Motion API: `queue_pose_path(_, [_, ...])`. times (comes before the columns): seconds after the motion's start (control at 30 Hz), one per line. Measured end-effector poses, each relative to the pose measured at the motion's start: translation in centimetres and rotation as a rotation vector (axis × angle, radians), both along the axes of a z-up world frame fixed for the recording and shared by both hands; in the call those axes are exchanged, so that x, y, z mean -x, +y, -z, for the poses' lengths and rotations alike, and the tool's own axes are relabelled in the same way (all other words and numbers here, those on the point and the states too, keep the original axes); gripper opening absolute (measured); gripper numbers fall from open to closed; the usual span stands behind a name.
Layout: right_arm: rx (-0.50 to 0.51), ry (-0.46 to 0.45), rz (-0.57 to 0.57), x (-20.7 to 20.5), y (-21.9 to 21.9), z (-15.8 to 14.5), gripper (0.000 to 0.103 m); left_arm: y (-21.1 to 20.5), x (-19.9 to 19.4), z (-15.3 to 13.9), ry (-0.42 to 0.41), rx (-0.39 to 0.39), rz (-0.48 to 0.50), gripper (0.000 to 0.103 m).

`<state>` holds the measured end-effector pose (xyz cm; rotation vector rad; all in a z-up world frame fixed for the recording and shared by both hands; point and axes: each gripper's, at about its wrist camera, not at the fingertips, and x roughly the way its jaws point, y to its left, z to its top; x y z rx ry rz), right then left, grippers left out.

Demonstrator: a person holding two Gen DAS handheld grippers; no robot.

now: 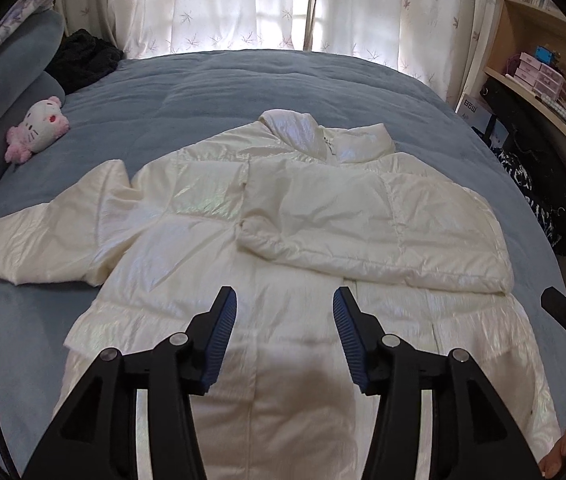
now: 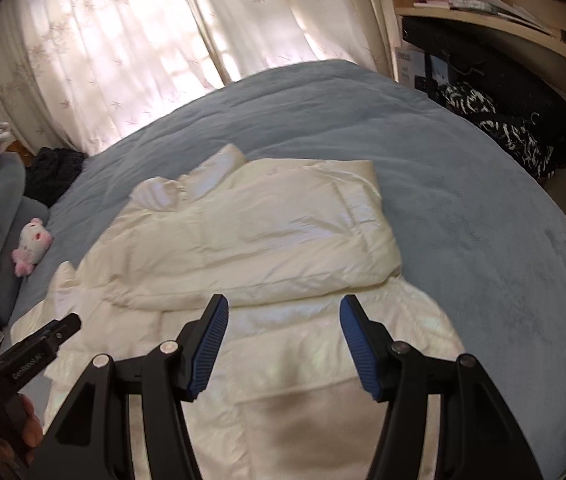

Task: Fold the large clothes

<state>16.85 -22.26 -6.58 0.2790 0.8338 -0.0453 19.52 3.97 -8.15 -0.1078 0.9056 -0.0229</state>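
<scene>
Left wrist view, nearest first: the left gripper hangs over the lower body of the white puffer jacket, its jaws spread wide and holding nothing. Right wrist view shows the right gripper just the same, wide apart and empty above the hem area.

Farther out, the jacket lies face up on the blue bed cover, collar toward the curtains. 1 sleeve, the folded sleeve, already lies across the chest; the other sleeve is spread out sideways toward the plush toy.

Judging by this, the fold is about half done on the sleeves. Next, probably, the left gripper must reach that spread cuff, pinch it, and carry it over the chest.
</scene>
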Motion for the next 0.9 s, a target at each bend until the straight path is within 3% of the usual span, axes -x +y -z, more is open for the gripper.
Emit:
queue_pose_path(0.3, [-0.033,-0.022,-0.098,4.8,4.8,-1.3,0.058,2.8,6.3,-1.6,-0.021,-0.01,-0.027,0.051])
queue_pose_path(0.5, [0.066,-0.013,-0.166,7.0,8.8,-1.2,0.058,5.4,9.4,-1.8,-0.023,-0.001,-0.039,0.056])
queue_pose_path(0.6, [0.092,-0.003,-0.201,7.4,10.6,-1.0,0.058,7.2,10.4,-1.7,-0.032,-0.011,-0.066,0.056])
queue_pose_path(0.9, [0.122,0.01,-0.275,7.2,16.9,-0.7,0.058,15.0,11.5,0.3,-0.004,0.061,-0.177,0.056])
